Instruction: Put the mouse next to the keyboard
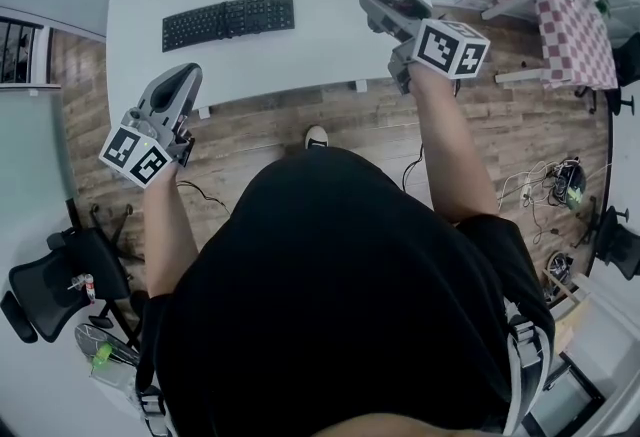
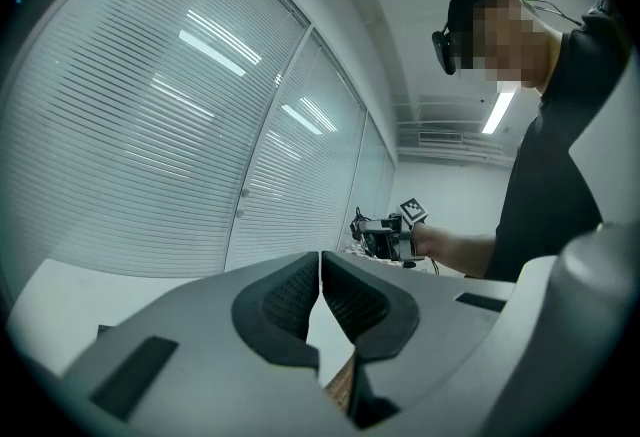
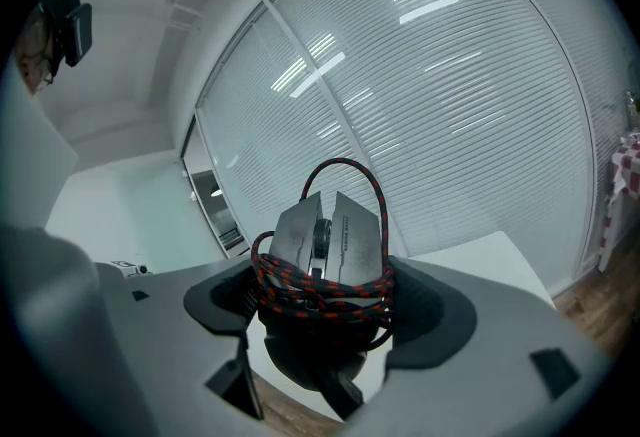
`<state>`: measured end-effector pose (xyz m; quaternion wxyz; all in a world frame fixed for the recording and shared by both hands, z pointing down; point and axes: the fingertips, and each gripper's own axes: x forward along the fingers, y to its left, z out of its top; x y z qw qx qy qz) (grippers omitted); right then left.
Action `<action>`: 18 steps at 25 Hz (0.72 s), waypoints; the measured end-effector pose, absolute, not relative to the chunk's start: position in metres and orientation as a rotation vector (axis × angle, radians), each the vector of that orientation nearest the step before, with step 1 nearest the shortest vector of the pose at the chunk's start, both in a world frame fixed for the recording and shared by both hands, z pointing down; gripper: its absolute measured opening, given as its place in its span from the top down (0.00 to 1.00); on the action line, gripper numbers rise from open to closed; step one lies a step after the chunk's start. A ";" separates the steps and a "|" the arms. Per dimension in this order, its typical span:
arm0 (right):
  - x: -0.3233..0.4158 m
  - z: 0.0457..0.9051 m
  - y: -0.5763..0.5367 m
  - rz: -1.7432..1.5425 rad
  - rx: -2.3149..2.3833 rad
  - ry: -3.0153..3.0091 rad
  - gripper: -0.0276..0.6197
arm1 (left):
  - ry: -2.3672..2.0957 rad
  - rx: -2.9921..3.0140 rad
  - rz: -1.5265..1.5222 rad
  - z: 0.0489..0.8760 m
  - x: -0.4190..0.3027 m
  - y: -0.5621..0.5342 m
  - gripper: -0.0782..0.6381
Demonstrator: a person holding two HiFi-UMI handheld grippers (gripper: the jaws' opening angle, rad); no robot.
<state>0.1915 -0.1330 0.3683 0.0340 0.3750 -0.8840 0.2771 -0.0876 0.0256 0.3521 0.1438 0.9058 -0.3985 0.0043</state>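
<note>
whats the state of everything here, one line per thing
mouse: gripped in the right tongs, not yet beside the keyboard
cable: wound round the mouse, one loop sticking up
right tongs: shut on the mouse
left tongs: shut, nothing between them
keyboard: lying flat on the table, untouched

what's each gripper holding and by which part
Right gripper clamps the mouse by its two sides, over its wound cable. Left gripper is shut on nothing.
</note>
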 end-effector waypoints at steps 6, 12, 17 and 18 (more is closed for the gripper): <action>0.195 0.368 -0.143 0.848 1.122 -2.730 0.33 | -1.153 2.597 0.018 0.356 -0.077 0.016 0.86; 0.200 0.369 -0.152 0.850 1.100 -2.743 0.33 | -1.158 2.602 0.025 0.355 -0.066 0.007 0.86; 0.211 0.370 -0.164 0.855 1.081 -2.751 0.33 | -1.160 2.602 0.026 0.356 -0.050 -0.005 0.86; 0.213 0.369 -0.166 0.854 1.080 -2.750 0.33 | -1.160 2.604 0.025 0.355 -0.047 -0.007 0.86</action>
